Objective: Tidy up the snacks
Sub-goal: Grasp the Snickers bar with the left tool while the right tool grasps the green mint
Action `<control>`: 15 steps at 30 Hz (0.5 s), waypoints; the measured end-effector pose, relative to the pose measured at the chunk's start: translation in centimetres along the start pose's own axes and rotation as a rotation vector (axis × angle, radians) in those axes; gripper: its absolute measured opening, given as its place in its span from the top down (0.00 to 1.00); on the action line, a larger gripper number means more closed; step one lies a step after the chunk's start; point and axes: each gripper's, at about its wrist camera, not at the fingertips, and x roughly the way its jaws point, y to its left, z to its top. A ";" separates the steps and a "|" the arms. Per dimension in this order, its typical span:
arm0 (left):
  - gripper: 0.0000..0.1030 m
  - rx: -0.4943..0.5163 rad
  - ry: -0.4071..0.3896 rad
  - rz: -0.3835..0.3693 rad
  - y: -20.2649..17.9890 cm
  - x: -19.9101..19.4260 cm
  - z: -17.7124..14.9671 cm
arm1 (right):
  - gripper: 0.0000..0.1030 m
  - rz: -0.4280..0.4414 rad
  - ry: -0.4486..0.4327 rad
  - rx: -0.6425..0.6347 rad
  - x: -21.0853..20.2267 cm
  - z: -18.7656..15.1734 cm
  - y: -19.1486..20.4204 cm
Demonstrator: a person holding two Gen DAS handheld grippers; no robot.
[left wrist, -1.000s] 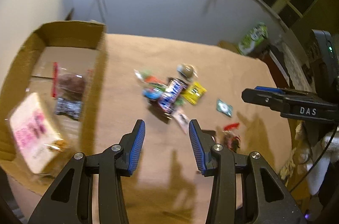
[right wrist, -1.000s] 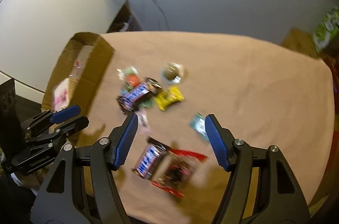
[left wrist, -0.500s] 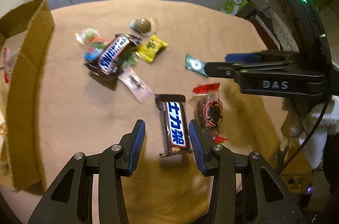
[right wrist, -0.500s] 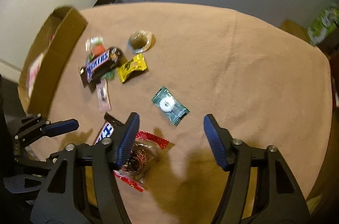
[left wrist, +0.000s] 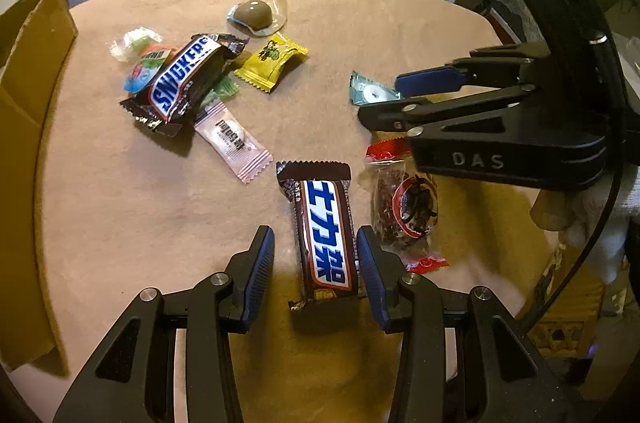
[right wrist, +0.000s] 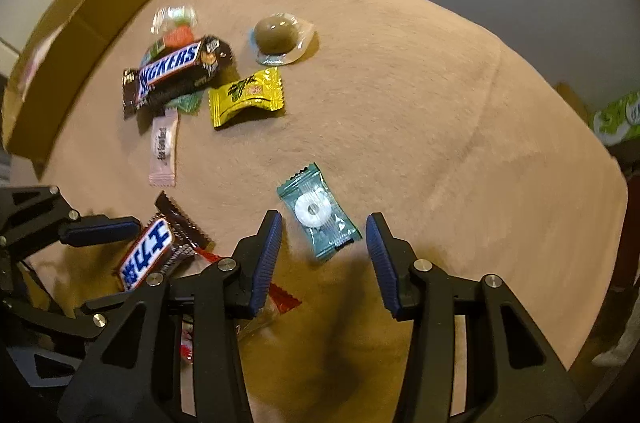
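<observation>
The left gripper (left wrist: 315, 259) straddled the Chinese-label Snickers bar (left wrist: 325, 235) with fingers apart; the right gripper (right wrist: 324, 243), also spread, bracketed the teal mint (right wrist: 318, 210). Both were at pre-grasp: next, close, then carry toward the cardboard box (right wrist: 86, 19) at ten o'clock.

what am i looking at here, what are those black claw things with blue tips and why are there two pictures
Those claws are hand-held grippers, one in each of a person's hands, each carrying a fisheye camera that looks along its fingers; hence two pictures. The left gripper is open around a Snickers bar with Chinese lettering. The right gripper is open around a teal mint packet. Nothing is held yet. On the tan cloth also lie a second Snickers bar, a yellow candy, a pink candy, a brown jelly cup and a red-ended clear packet. A cardboard box stands at the left.
</observation>
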 end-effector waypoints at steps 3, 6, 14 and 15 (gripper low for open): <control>0.61 0.011 -0.004 0.011 -0.3 0.2 0.2 | 0.55 -0.010 -0.003 -0.028 0.2 0.5 0.6; 0.71 0.033 -0.012 0.034 -0.5 0.0 -0.4 | 0.61 -0.002 -0.003 -0.037 0.2 0.7 0.8; 0.74 0.027 -0.023 0.034 0.0 -0.1 -0.1 | 0.75 0.014 -0.004 -0.028 -0.3 0.2 1.1; 0.74 0.025 -0.025 0.033 0.2 -0.1 0.0 | 0.75 0.016 -0.007 -0.021 -0.4 0.1 1.1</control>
